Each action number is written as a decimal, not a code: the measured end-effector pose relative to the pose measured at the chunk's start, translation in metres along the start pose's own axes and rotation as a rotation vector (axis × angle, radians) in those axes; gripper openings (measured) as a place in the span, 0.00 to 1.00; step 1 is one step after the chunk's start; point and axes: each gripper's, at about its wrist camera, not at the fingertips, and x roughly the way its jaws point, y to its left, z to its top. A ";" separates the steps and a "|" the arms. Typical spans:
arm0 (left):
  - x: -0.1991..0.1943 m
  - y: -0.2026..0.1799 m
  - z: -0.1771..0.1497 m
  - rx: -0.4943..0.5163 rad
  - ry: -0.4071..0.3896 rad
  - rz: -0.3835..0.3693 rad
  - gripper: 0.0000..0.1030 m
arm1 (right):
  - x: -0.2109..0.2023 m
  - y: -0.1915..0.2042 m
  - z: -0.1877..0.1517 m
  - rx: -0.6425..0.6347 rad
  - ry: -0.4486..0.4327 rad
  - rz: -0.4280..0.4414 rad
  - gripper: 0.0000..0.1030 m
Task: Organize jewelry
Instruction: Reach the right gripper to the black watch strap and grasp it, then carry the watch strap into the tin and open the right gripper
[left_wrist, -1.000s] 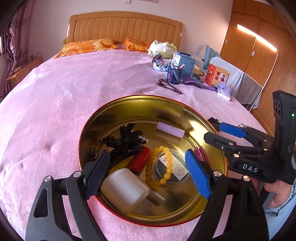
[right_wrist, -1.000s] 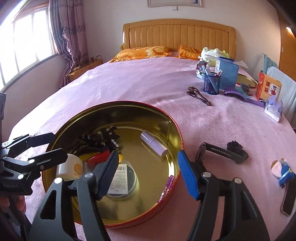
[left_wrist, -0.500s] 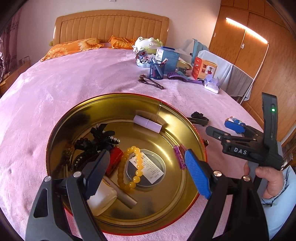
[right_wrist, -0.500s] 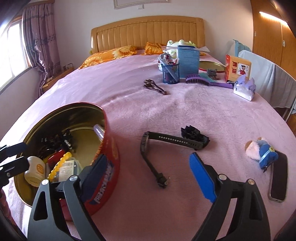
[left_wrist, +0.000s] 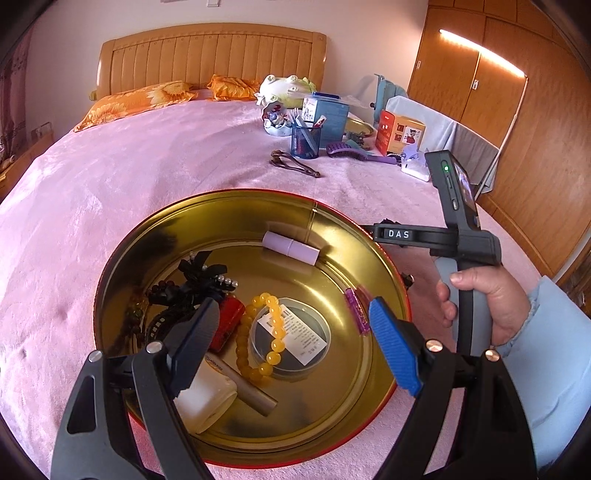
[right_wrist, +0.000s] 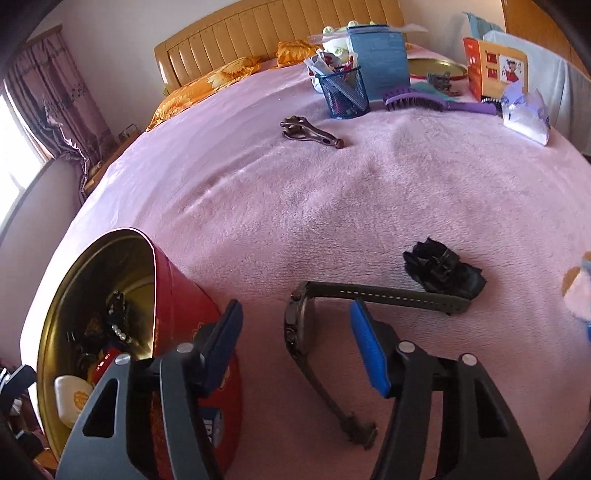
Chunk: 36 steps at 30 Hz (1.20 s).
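A round gold tin with a red outer wall sits on the pink bedspread. Inside it lie a yellow bead bracelet, a black hair clip with pearls, a lilac tube, a round clear case and a white box. My left gripper hangs open over the tin, holding nothing. To the right of the tin, a black watch lies on its side on the bedspread. My right gripper straddles the watch face with its jaws closing. Its pads stand clear of the watch.
A black hair clip lies just beyond the watch strap. Farther back sit a brown clasp, a blue mesh pen holder, a purple brush and an orange box. A hand holds the right gripper beside the tin.
My right gripper has swung from above the tin to the right and down onto the watch, rolling as it went; its jaws are narrower than half a second ago. The left gripper shifted slightly, then held.
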 end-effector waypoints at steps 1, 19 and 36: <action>0.000 0.001 0.000 -0.001 -0.002 0.004 0.79 | 0.004 -0.002 0.002 0.035 0.022 0.023 0.57; -0.003 0.010 -0.003 -0.044 -0.008 -0.019 0.79 | 0.007 -0.013 0.004 0.175 0.093 0.025 0.17; -0.021 0.020 -0.014 -0.130 -0.017 -0.020 0.79 | -0.147 0.059 -0.015 -0.024 -0.206 0.215 0.13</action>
